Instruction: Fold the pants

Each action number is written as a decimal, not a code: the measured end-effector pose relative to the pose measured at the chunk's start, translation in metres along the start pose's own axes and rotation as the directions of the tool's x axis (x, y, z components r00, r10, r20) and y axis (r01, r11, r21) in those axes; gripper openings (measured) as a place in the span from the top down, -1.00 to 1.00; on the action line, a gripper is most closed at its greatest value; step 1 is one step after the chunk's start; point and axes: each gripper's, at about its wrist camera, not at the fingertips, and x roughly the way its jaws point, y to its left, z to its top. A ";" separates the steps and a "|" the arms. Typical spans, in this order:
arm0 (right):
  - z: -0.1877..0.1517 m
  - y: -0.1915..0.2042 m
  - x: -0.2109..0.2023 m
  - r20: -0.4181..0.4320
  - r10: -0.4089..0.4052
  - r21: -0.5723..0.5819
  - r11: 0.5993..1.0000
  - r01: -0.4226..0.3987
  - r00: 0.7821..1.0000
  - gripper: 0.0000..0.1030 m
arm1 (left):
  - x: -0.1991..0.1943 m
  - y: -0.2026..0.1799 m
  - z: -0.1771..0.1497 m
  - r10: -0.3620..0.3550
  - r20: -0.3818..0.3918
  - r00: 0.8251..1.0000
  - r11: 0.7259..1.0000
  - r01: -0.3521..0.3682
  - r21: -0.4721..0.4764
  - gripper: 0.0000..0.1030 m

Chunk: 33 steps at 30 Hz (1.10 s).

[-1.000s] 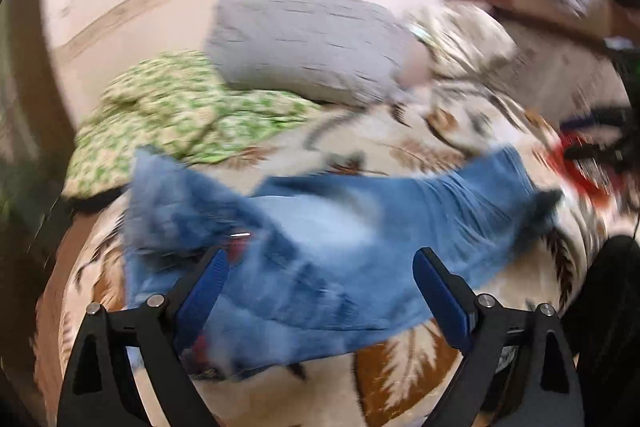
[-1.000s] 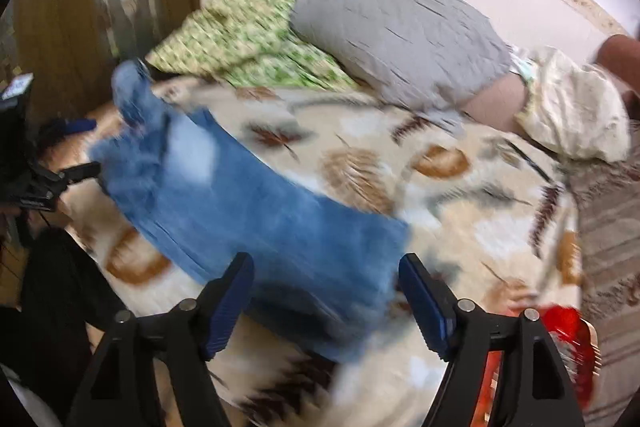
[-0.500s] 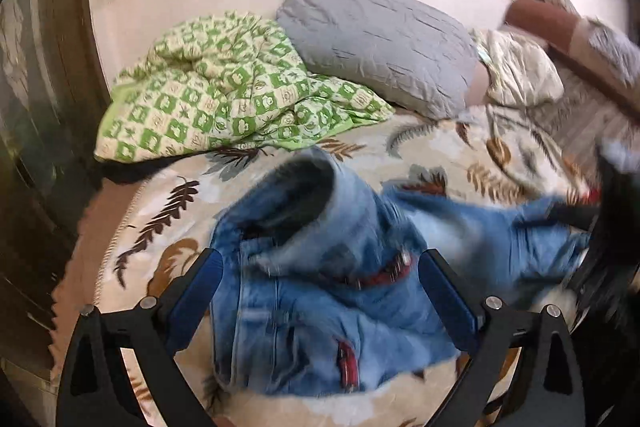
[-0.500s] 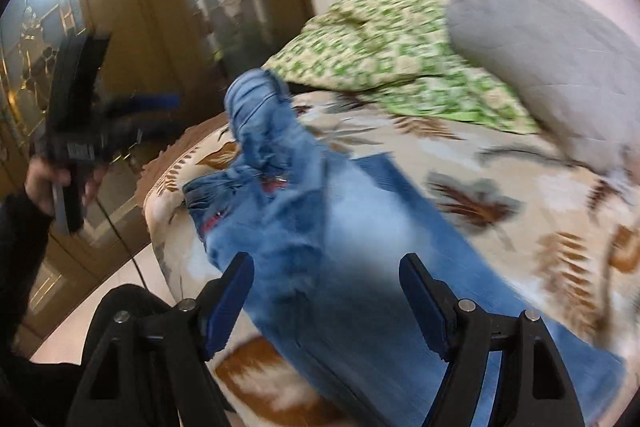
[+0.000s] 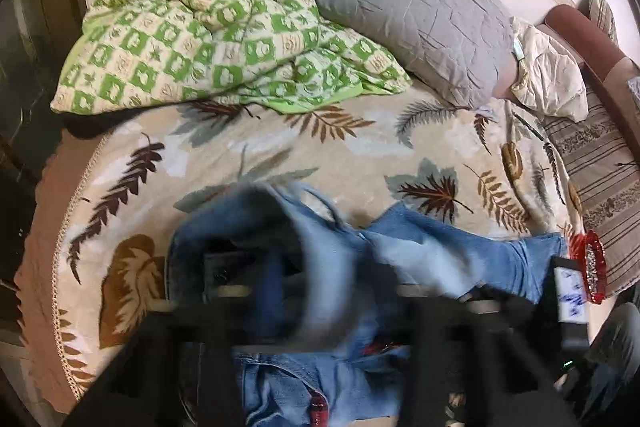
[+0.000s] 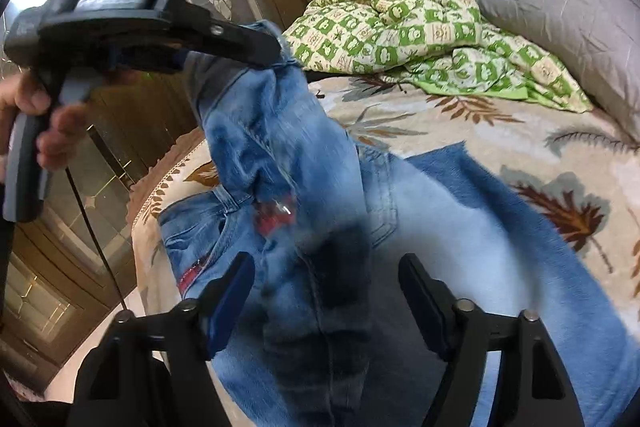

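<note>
Blue jeans (image 6: 420,227) lie across the leaf-patterned blanket (image 5: 360,151) on the bed. In the right wrist view my left gripper (image 6: 276,57) is shut on the jeans' waistband and holds that end lifted off the bed at upper left. In the left wrist view the jeans (image 5: 440,255) are blurred and bunched close to the camera, hiding the fingers. My right gripper (image 6: 326,291) is open, its blue pads on either side of the jeans' seat, just above the cloth.
A green checked quilt (image 5: 208,27) and a grey pillow (image 5: 404,3) lie at the head of the bed. A cream cloth (image 5: 548,75) and striped cushion (image 5: 600,167) are at right. A red object (image 5: 592,267) sits on the bed's right edge. Wood-and-glass doors (image 6: 120,187) stand left.
My left gripper has closed on the jeans' waistband and lifted it up. The right gripper has moved in low over the seat of the jeans and stayed open.
</note>
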 end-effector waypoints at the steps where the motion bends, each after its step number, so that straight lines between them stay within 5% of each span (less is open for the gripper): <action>1: -0.001 0.002 0.005 -0.015 0.017 0.002 1.000 -0.017 1.000 0.58 | 0.002 -0.001 -0.001 0.012 -0.016 1.000 1.000 -0.012 0.007 0.60; 9: 0.021 0.025 -0.050 0.143 -0.062 -0.115 0.990 0.079 0.988 0.73 | -0.047 -0.011 0.012 -0.043 0.104 0.994 0.998 0.038 0.049 0.74; 14: 0.006 0.071 -0.066 0.166 -0.155 -0.300 0.933 0.199 0.974 0.74 | -0.078 0.016 -0.027 -0.138 0.165 0.977 0.990 0.137 0.017 0.74; 23: -0.060 0.119 0.017 0.002 -0.220 -0.408 0.890 0.202 0.975 0.74 | 0.009 0.115 -0.151 -0.141 0.012 0.990 0.945 0.138 -0.296 0.74; 29: -0.065 0.113 0.023 0.004 -0.234 -0.399 0.891 0.216 0.972 0.72 | 0.026 0.114 -0.164 -0.158 0.062 0.985 0.936 0.170 -0.310 0.76; 32: -0.062 0.120 0.013 0.011 -0.243 -0.431 0.874 0.224 0.970 0.52 | 0.019 0.105 -0.161 -0.127 0.068 0.990 0.955 0.141 -0.263 0.64; 33: -0.060 0.120 0.004 0.023 -0.246 -0.438 0.869 0.231 0.969 0.11 | 0.013 0.100 -0.159 -0.113 0.071 0.991 0.962 0.127 -0.243 0.52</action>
